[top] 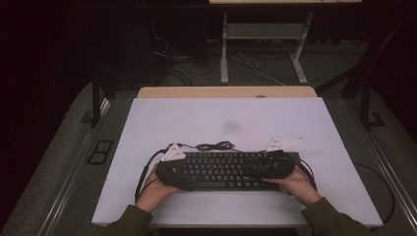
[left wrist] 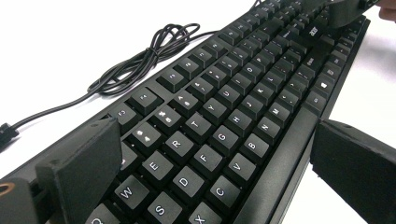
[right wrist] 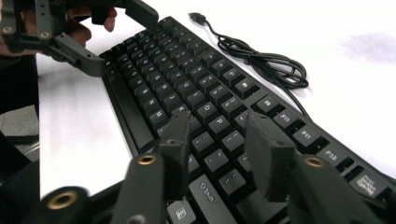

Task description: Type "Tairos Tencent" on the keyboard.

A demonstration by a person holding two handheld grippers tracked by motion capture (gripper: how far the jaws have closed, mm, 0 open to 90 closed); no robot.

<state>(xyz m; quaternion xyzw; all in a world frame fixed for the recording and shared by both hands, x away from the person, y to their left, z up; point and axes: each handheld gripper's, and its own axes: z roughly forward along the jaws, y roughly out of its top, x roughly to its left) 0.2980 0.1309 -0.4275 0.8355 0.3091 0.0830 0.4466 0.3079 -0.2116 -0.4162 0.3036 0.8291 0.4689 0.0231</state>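
Note:
A black keyboard (top: 226,169) lies flat near the front of the white tabletop (top: 221,118), its cable (top: 216,146) coiled just behind it. My left gripper (top: 174,172) straddles the keyboard's left end. In the left gripper view, the gripper (left wrist: 217,168) stands open and wide, one jaw at the keyboard's (left wrist: 224,102) back edge, the other just off its front edge. My right gripper (top: 275,167) hovers over the right end. In the right gripper view, its jaws (right wrist: 222,140) stand narrowly apart above the keys (right wrist: 187,79), with nothing between them.
The coiled cable (left wrist: 140,60) ends in a loose USB plug (right wrist: 198,17). A faint grey smudge (top: 230,127) marks the white top. Behind the table stand a metal desk frame (top: 265,49) and floor cables. Both hands rest at the table's front edge.

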